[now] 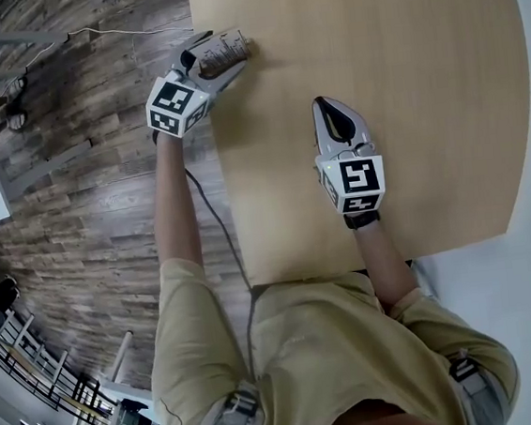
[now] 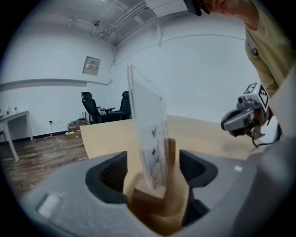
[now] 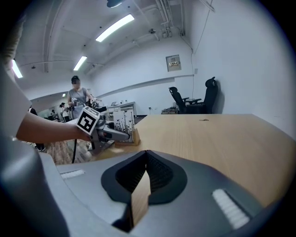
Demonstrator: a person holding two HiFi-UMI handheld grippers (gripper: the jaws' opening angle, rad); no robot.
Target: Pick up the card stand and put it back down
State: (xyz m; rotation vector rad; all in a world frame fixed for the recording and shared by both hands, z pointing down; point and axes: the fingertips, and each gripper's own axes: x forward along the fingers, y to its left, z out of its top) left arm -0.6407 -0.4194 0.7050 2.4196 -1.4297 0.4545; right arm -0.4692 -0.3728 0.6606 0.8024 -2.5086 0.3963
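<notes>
Head view first: picking out the card stand (image 1: 227, 52) at the far left corner of the table (image 1: 404, 98), right by the edge, standing on its own base. Switching to the left gripper view: catching the left claw (image 2: 152, 162) spread wide around that stand, with the wooden base (image 2: 150, 199) between the two jaws and the clear panel (image 2: 148, 125) rising out of its slot, tilted in this view. Showing a dark gap beside the left jaw, so reading it as open, bracketing rather than squeezing. Over to the right and nearer: finding the right claw (image 1: 329, 108) pinched closed on nothing, low over the table, well apart from the stand.

Now sizing up the handling. Looks light, just a small wood block and a thin plastic sheet. Looks stiff in both parts, nothing to squash. Probably top-heavy with that tall panel, so likely to tip if nudged high up. Probably slick and easy to scratch on the panel, and maybe only slotted in, so best not lifted by it. Go for the wooden base, low down, jaws across its two flat sides: grippy, square, close to the table. Squeeze gently, lift straight, hold level, set down flat and clear of that edge.
</notes>
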